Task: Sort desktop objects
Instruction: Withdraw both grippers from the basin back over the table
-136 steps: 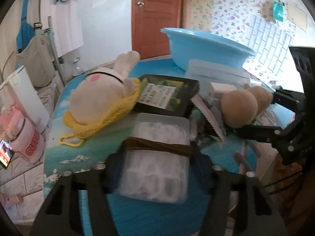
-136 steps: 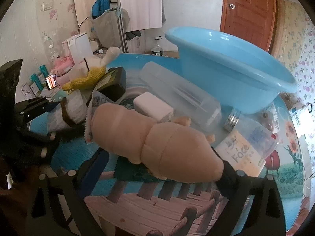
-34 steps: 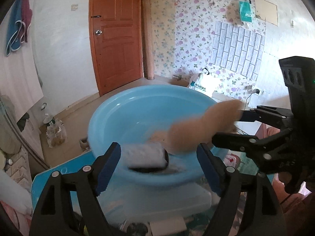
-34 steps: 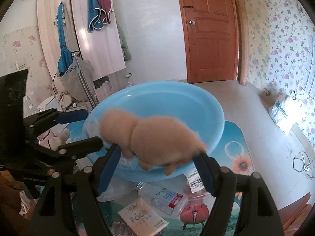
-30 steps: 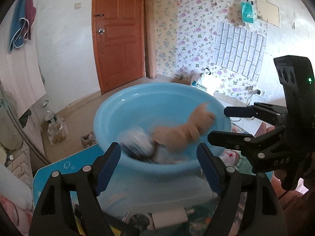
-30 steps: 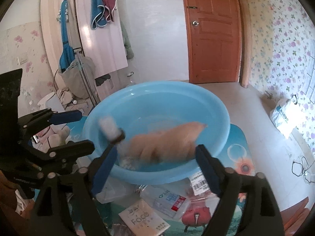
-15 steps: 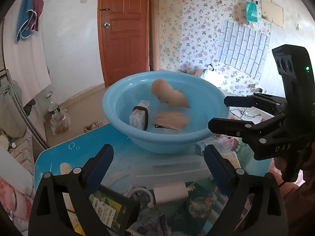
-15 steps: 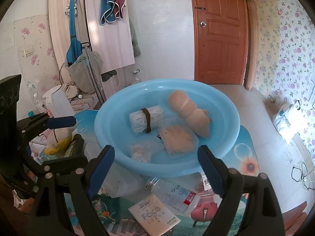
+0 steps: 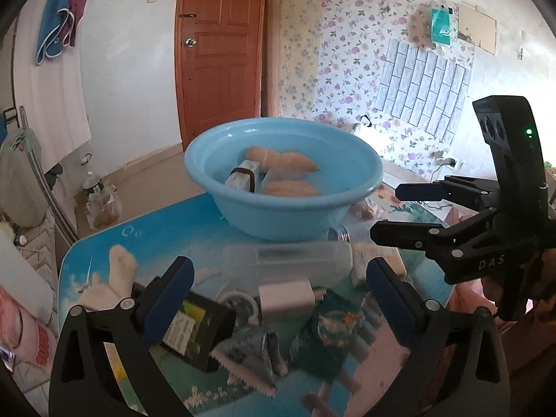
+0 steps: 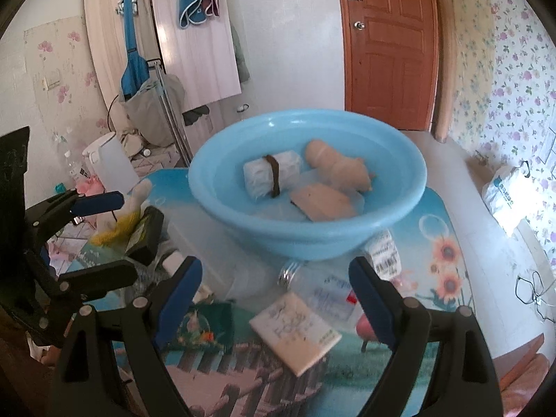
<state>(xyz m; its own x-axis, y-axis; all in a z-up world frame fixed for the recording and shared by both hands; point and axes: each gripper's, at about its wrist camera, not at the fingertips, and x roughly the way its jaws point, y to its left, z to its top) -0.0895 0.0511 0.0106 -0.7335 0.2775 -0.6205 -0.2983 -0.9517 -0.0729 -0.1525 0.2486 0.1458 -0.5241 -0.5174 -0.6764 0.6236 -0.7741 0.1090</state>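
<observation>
Flowered wallpaper and a brown wooden door (image 10: 389, 45) frame the room, and up front sits a tabletop (image 10: 441, 229) under a bright printed cloth of sky, sunflowers and a wooden pier. Centre stage, a round light-blue plastic basin (image 10: 309, 239) rests on it. Inside the basin lie a tan plush toy (image 10: 335, 165), a clear plastic packet bound with a dark brown band (image 10: 271, 173), and a flat tan pad (image 10: 321, 203) just beside them.

Left gripper (image 9: 278, 290) hangs over the clutter short of the basin; its fingers have just been opening and now stand spread wide with nothing pressed between them. Below them lie a clear plastic box (image 9: 288, 260), a white rectangular block (image 9: 286, 300) and a black box with a green label (image 9: 194, 330), with a cream plush rabbit (image 9: 114, 278) off to the side.

Right gripper (image 10: 274, 288) has its fingers parted as well, gripping nothing. Beneath it lie a white card packet with printed lettering (image 10: 295, 330) and a clear plastic bottle with a silver cap (image 10: 323, 288), the bottle tucked against the basin's base.
</observation>
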